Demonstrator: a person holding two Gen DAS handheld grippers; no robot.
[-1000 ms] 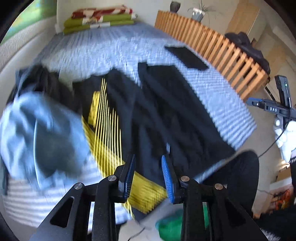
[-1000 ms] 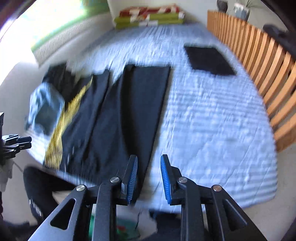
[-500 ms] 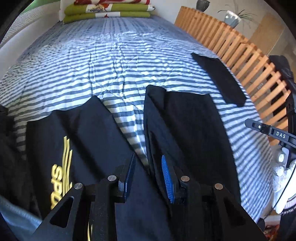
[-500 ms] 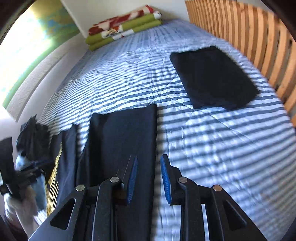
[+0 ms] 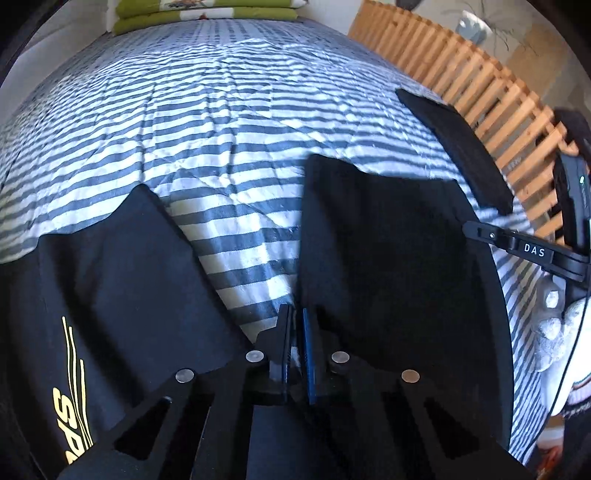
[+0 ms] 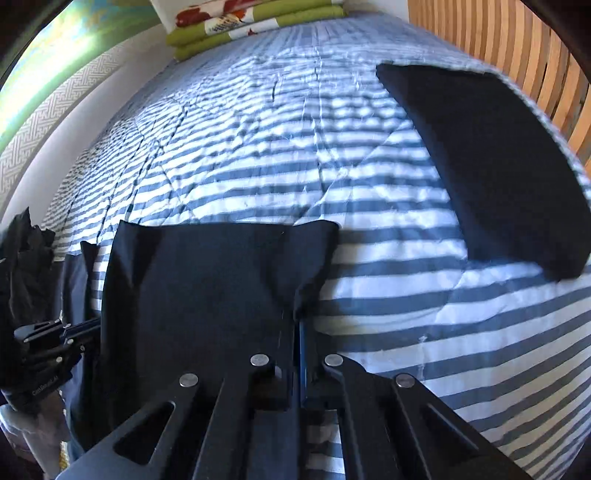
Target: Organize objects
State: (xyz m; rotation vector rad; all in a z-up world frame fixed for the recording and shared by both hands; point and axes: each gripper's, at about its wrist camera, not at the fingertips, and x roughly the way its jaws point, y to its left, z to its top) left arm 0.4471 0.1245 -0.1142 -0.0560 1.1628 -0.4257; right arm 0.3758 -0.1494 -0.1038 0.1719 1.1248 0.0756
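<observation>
A long black folded garment (image 5: 384,258) lies on the striped bed; it also shows in the right wrist view (image 6: 207,280). My left gripper (image 5: 295,325) is shut on the garment's left edge. My right gripper (image 6: 297,325) is shut on its right edge, where the cloth (image 6: 310,266) is puckered and lifted. The right gripper shows at the right of the left wrist view (image 5: 517,247); the left gripper shows at the left of the right wrist view (image 6: 48,339).
A black garment with yellow print (image 5: 103,295) lies left of the held one. A small folded black cloth (image 6: 491,162) lies to the right, near the wooden slatted rail (image 5: 461,70). Folded green bedding (image 6: 251,26) sits at the bed's far end. The striped quilt (image 5: 229,122) covers the bed.
Both grippers moved down to the black garment's two side edges and closed on them. The right edge now puckers upward at the right gripper.
</observation>
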